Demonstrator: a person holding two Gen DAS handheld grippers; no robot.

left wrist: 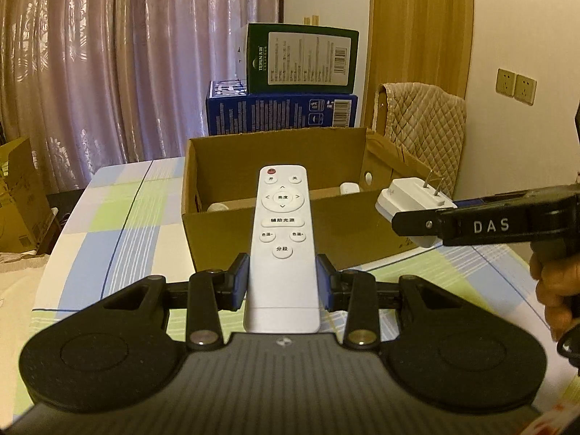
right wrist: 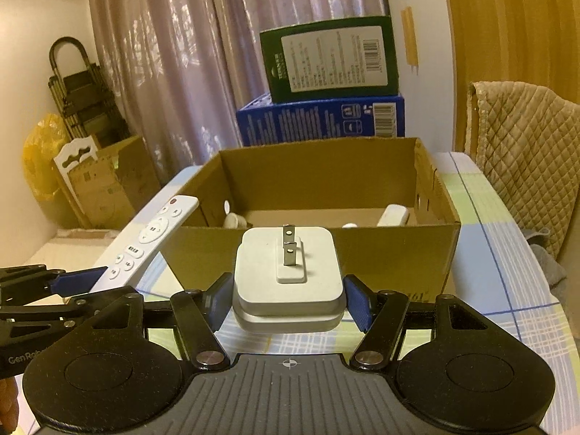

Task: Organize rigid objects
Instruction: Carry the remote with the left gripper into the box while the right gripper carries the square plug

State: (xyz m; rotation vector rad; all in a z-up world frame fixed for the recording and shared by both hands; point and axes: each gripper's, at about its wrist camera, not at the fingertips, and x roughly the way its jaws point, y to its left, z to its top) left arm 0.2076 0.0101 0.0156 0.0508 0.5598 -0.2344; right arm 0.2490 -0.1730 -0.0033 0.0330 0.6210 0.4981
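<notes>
My left gripper [left wrist: 282,281] is shut on a white remote control [left wrist: 282,232], which is lifted above the table with its buttons facing up, in front of an open cardboard box [left wrist: 224,159]. My right gripper [right wrist: 288,299] is shut on a white plug adapter [right wrist: 288,272] whose two metal prongs point up; it hangs in front of the same cardboard box [right wrist: 438,239]. In the left wrist view the plug adapter [left wrist: 413,199] shows at the right in the other gripper's fingers. The remote control [right wrist: 148,239] appears at the left of the right wrist view. Several small white objects [right wrist: 393,215] lie inside the box.
The checked tablecloth [left wrist: 119,232] covers the table. A green box [left wrist: 301,59] stands on a blue box [left wrist: 282,112] behind the cardboard box. A chair with a quilted cover [right wrist: 522,152] stands at the right. Another cardboard box [right wrist: 108,181] and a folded ladder [right wrist: 79,98] stand left, by the curtain.
</notes>
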